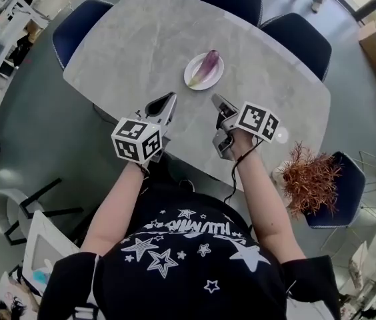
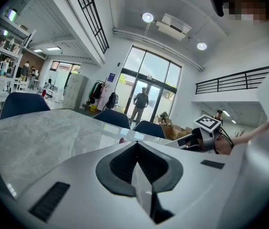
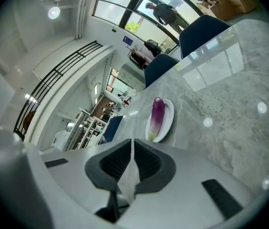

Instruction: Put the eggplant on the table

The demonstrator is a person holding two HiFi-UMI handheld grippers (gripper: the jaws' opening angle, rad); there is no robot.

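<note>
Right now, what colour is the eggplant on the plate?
Eggplant: purple, greenish stem end; right gripper view.

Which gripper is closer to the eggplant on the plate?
Right. The right gripper is just short of the eggplant, nearly in line; the left gripper is farther off, toward the left side.

On the table [image 2: 48, 137], the eggplant [image 2: 121, 140] is almost wholly hidden behind the left gripper [image 2: 135, 149]; only its tip shows.

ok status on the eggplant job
Both shut, empty: left gripper, right gripper. Task item: purple eggplant on round white plate, grey marble table. Nothing in the way.
</note>
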